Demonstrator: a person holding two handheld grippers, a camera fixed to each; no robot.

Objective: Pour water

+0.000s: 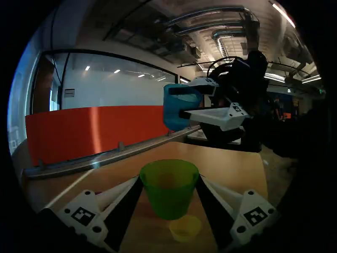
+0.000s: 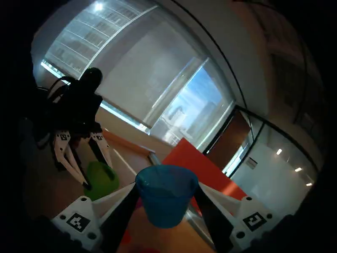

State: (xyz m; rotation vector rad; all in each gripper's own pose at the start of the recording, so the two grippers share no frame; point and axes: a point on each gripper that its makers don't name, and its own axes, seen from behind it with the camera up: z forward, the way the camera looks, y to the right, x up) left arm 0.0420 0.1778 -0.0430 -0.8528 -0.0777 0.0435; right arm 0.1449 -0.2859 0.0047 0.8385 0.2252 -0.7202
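In the left gripper view, an orange partition runs along the far left edge of the wooden table, with a glass wall above it; in the low middle, the left gripper is clenched on a green plastic cup, one finger pressing on each side of it; the cup is upright with its mouth open to the top, and we cannot tell if its bottom touches the table; just under it and a little to the right, a small yellow cup stands on the wood; higher and to the right, the right gripper is held up in the air, well above the table, and grasps a blue plastic cup between its two white fingers; the blue cup is higher than the green cup and apart from it.

In the right gripper view, the whole scene looks tilted; at the left we see the left gripper with the green cup between its fingertips, low near the table; in the low middle the blue cup sits between the right gripper's own fingers, squeezed from both sides, its mouth turned to the camera; we cannot tell if there is water inside; behind it, to the right, the orange partition rises, and a large window is above.
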